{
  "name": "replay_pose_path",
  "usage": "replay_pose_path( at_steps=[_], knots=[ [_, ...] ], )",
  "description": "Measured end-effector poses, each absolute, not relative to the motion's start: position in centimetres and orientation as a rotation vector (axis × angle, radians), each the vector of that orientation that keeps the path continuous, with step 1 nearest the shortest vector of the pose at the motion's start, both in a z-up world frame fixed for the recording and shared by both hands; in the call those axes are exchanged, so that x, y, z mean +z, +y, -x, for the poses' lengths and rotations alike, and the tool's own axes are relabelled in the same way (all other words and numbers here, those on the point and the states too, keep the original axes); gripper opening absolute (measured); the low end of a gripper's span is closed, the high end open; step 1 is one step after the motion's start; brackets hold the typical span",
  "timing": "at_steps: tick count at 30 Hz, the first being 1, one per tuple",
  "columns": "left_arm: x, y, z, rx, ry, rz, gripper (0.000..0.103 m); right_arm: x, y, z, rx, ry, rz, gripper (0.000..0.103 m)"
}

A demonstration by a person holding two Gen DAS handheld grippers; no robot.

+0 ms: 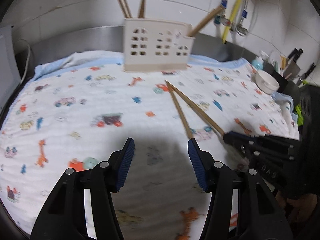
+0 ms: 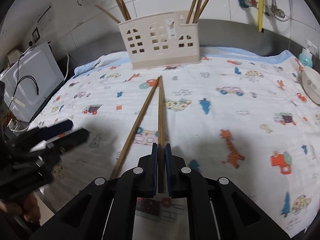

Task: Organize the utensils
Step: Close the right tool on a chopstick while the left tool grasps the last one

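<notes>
1. The right gripper (image 2: pixel 161 150) is clenched on 1 brown wooden chopstick (image 2: pixel 161 120), its blue ribbed pads pinching the thick end, with the tip angled down toward the cloth.
2. A 2nd brown wooden chopstick (image 2: pixel 138 124) runs beside the first. Its tip meets the other's in a narrow V, and its near end passes left of the jaws, outside the grip (whether it lies flat on the cloth I cannot tell).
3. The left gripper (image 1: pixel 161 161) hangs released above the white cloth printed with cartoon cars and giraffes (image 1: pixel 60 120), nothing between its pads. It sits just left of the pair, probably placed to take the loose stick.
4. The cream plastic utensil holder with window-shaped cut-outs (image 2: pixel 160 40) stands at the cloth's far edge, well beyond the chopstick tips. More chopsticks already stand in its left and right compartments, so it is likely the destination.
5. A white ceramic bowl (image 1: pixel 267 82) rests at the right edge, clear of the working path.
</notes>
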State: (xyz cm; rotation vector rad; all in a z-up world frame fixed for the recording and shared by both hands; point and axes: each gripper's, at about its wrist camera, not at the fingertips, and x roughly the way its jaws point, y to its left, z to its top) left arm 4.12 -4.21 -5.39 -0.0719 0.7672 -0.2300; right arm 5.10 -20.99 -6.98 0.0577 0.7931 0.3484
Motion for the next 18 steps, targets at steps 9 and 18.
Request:
replay_pose_path(
  at_steps=[9, 18],
  knots=[
    [-6.9, -7.3, -4.6, -0.304, 0.818, 0.092, 0.042, -4.3, -22.7, -4.0, 0.350, 0.706, -0.055, 0.007],
    [-7.8, -8.6, -5.5, -0.332, 0.851, 0.099, 0.024, -2.3, -23.1, -3.4, 0.363, 0.643, -0.043, 0.007]
  ],
)
